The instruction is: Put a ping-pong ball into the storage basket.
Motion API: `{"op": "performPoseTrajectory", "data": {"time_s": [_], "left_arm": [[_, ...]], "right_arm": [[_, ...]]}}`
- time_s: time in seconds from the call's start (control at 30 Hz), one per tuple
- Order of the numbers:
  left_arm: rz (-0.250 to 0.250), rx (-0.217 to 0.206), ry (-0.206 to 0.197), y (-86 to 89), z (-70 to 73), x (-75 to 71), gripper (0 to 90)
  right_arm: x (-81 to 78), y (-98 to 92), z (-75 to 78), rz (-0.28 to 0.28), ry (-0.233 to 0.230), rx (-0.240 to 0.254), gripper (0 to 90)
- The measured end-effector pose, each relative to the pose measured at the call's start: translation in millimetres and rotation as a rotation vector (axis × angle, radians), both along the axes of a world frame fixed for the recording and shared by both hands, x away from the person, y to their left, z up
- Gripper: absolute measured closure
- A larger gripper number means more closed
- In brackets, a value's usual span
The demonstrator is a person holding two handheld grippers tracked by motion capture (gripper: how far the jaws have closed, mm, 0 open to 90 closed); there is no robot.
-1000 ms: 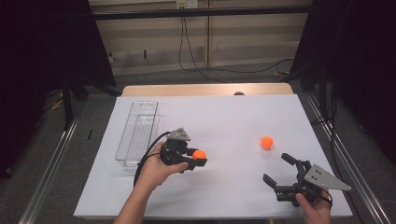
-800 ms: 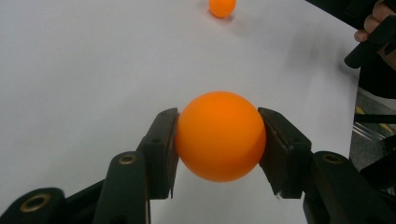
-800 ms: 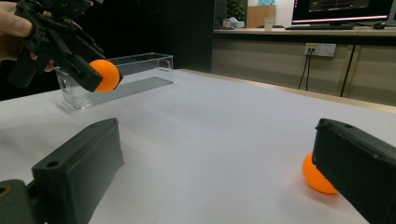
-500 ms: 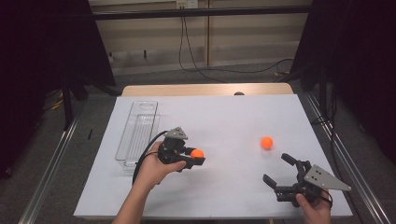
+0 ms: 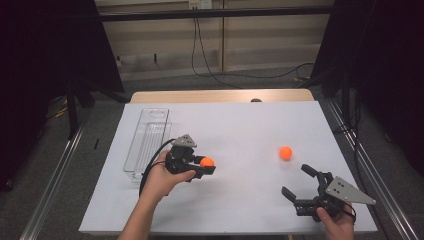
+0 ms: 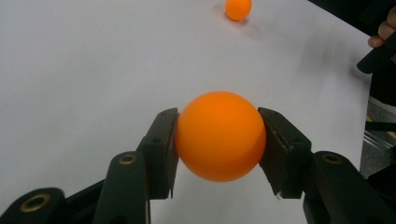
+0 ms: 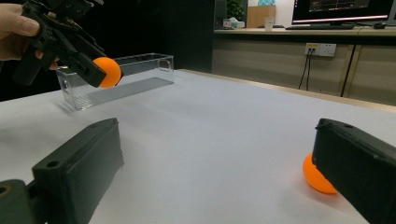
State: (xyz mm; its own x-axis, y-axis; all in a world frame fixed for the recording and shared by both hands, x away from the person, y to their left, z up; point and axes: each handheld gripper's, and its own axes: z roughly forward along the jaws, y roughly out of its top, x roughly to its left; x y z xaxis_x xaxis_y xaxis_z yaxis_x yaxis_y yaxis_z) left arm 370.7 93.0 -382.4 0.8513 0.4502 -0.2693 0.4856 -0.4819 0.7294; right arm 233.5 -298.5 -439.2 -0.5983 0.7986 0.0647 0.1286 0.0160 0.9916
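The ball (image 6: 219, 135) sits pinched between the pads of my left claw (image 5: 201, 167), lifted just off the table near its left edge beside the clear tray (image 5: 148, 142), where I judge it is bound. My right claw (image 5: 306, 184) waits wide and empty by the near right corner, the second ball (image 5: 285, 152) just beyond it. Since a second ago, the left claw has edged slightly toward the tray; the right has not stirred.

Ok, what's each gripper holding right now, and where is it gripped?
The left gripper holds an orange ball, its pads pressed on the ball's two opposite sides. The right gripper is open and holds nothing; a second ball lies on the table beyond it.
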Motion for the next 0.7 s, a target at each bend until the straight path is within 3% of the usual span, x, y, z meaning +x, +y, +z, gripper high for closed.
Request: {"op": "performPoseTrajectory", "data": {"time_s": [0.7], "left_arm": [[0.032, 0.003, -0.003, 10.6, 4.1, 2.8, 50.9]], "right_arm": [[-0.1, -0.5, 0.1, 0.002, -0.002, 0.001, 1.0]]}}
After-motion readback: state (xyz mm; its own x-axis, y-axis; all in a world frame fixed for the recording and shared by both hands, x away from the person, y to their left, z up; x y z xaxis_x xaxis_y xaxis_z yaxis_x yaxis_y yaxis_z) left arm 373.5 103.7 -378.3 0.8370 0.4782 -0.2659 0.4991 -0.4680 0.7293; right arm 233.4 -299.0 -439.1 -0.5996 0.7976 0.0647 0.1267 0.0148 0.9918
